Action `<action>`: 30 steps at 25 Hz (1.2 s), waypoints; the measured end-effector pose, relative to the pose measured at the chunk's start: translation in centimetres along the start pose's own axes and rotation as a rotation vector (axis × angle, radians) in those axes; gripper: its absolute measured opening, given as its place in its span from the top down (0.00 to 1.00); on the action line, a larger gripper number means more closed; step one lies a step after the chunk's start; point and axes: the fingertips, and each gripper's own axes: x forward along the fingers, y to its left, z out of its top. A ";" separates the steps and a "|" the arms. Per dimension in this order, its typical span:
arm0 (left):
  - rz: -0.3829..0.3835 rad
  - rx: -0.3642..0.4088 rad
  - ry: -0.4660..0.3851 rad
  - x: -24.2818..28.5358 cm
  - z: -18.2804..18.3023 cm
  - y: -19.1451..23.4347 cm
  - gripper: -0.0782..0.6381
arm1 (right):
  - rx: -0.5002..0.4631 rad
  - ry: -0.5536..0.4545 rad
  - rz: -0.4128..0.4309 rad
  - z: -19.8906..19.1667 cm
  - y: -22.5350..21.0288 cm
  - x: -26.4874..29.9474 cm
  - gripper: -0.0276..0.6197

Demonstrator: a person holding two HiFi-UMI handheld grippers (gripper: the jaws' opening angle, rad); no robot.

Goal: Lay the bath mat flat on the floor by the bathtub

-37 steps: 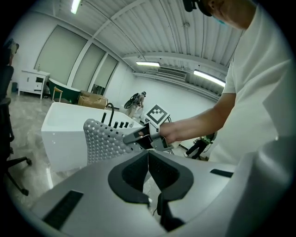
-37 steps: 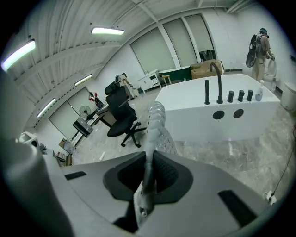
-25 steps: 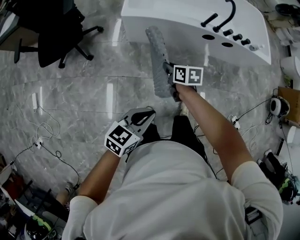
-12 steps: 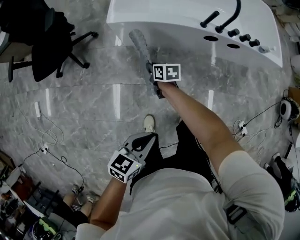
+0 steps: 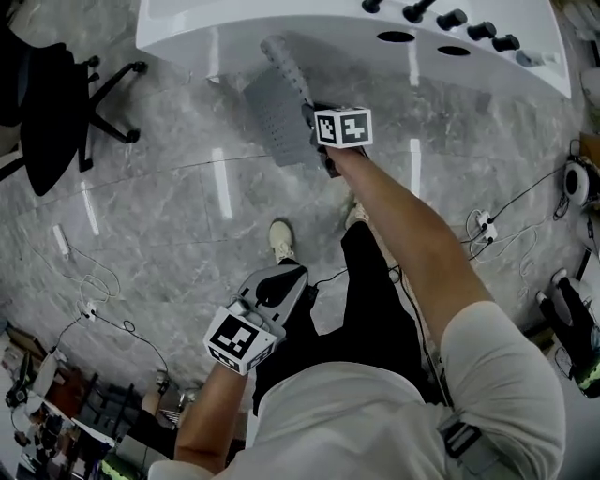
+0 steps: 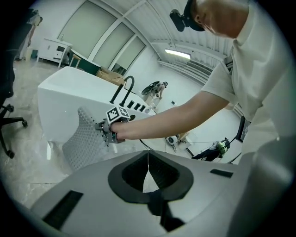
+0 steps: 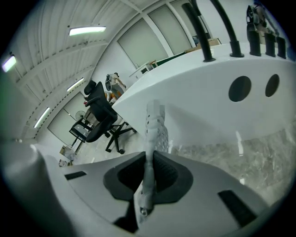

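Observation:
The grey studded bath mat [image 5: 274,114] hangs in the air in front of the white bathtub [image 5: 281,23], above the marble floor. My right gripper [image 5: 319,141] is shut on the mat's edge; in the right gripper view the mat [image 7: 155,127] runs edge-on out of the closed jaws. My left gripper [image 5: 281,281] is held low near the person's leg, shut, with nothing in it. The left gripper view shows the mat [image 6: 83,141] hanging from the right gripper [image 6: 107,131] beside the bathtub [image 6: 64,99].
A black office chair [image 5: 52,103] stands at the left. Cables and a power strip [image 5: 89,305] lie on the floor at the left, and more cables [image 5: 487,230] at the right. The person's shoes [image 5: 279,239] are on the floor below the mat. Tap fittings [image 5: 450,17] stand on the tub rim.
The right gripper has carried the mat toward the tub, and the mat has opened out from an edge-on strip to a hanging sheet. The left gripper stayed low and shut.

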 end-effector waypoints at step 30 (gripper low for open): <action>-0.266 0.099 0.307 26.7 1.0 -8.2 0.87 | 0.100 0.007 -0.421 -7.5 -47.0 -17.0 0.88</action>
